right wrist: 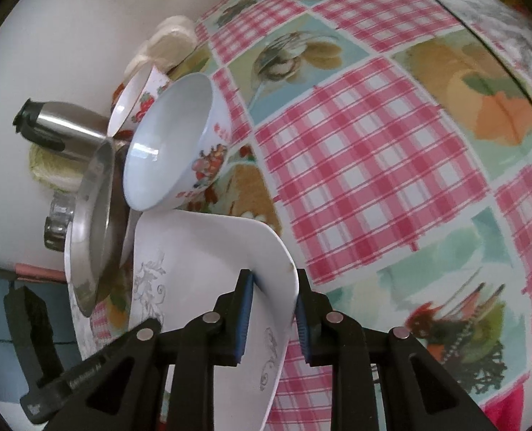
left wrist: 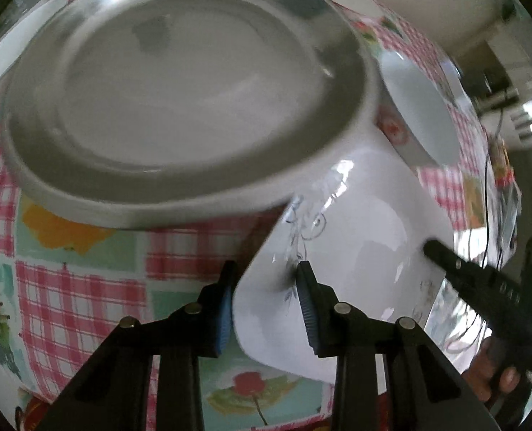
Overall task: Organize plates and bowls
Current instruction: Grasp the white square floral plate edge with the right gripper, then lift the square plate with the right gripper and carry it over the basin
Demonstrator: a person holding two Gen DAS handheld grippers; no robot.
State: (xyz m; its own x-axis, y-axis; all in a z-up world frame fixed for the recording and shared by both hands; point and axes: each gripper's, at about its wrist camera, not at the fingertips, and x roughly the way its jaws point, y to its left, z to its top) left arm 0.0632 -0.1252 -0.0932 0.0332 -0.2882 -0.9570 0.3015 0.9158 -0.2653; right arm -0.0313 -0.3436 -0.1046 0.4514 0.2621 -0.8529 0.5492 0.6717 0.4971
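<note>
A white plate with grey floral print [left wrist: 355, 237] is held by both grippers above the checked tablecloth. My left gripper [left wrist: 266, 309] is shut on one edge of it; my right gripper [right wrist: 271, 309] is shut on the opposite edge of the plate [right wrist: 201, 251]. The right gripper's fingers [left wrist: 456, 262] show at the plate's far rim in the left wrist view. A steel plate [left wrist: 179, 107] lies just beyond, partly over the white plate's edge. A white bowl with red print [right wrist: 179, 143] and a second printed bowl [right wrist: 140, 97] stand behind.
A steel flask [right wrist: 61, 125] and a glass item [right wrist: 59, 222] stand near the wall. The steel plate [right wrist: 93, 222] is beside the bowls. The pink checked tablecloth [right wrist: 373, 165] spreads to the right. A black cable [right wrist: 481, 43] crosses its far side.
</note>
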